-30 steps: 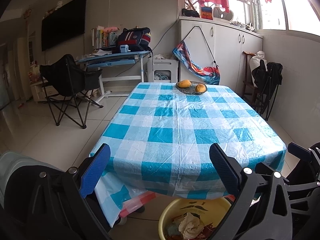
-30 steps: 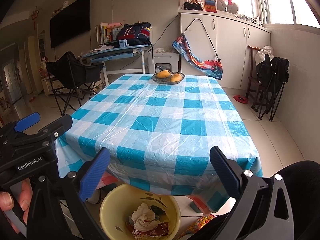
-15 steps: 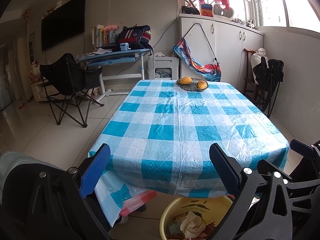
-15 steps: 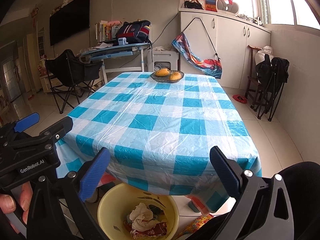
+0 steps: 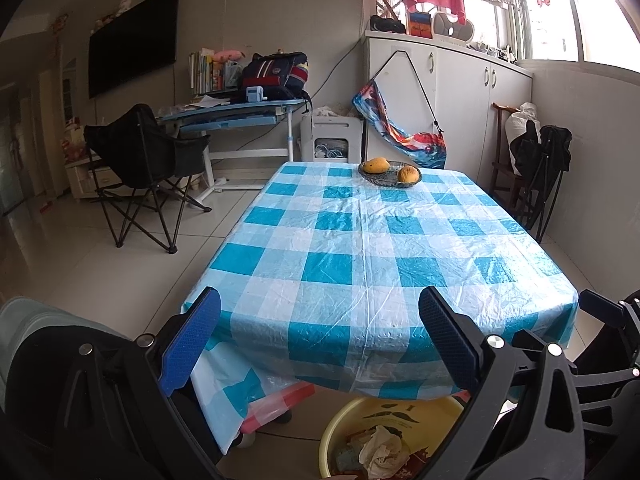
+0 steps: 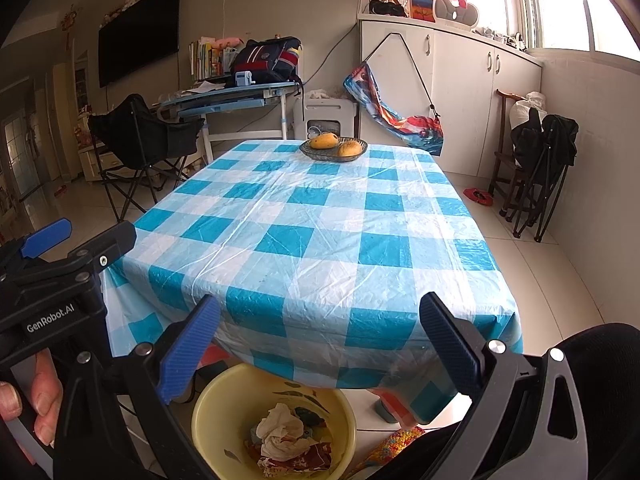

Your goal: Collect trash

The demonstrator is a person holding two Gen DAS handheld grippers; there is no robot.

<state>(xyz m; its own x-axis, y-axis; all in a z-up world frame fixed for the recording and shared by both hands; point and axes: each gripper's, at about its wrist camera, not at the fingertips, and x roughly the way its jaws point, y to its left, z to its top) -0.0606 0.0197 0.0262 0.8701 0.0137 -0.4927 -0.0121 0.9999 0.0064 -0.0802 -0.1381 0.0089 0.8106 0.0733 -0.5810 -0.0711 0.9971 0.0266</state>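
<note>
A yellow basin [image 6: 208, 404] stands on the floor under the near edge of the table, holding crumpled paper and wrappers [image 6: 282, 434]; the same basin [image 5: 340, 420] shows at the bottom of the left wrist view. My left gripper [image 5: 320, 340] hangs open and empty over the table's near edge. Beside it my right gripper [image 6: 320, 344] is open and empty above the basin. The blue-and-white checked tablecloth [image 6: 320, 216] carries no loose trash that I can see.
A dark bowl with two mangoes [image 6: 334, 148] sits at the table's far end. A black folding chair [image 5: 144, 160] and a desk [image 5: 236, 116] stand at the left, folded chairs [image 6: 540, 160] at the right wall. A hand [image 6: 28, 404] holds the left gripper's handle.
Both grippers have pulled back and risen slightly, so the table looks a little farther away. Their jaws stayed open and empty.
</note>
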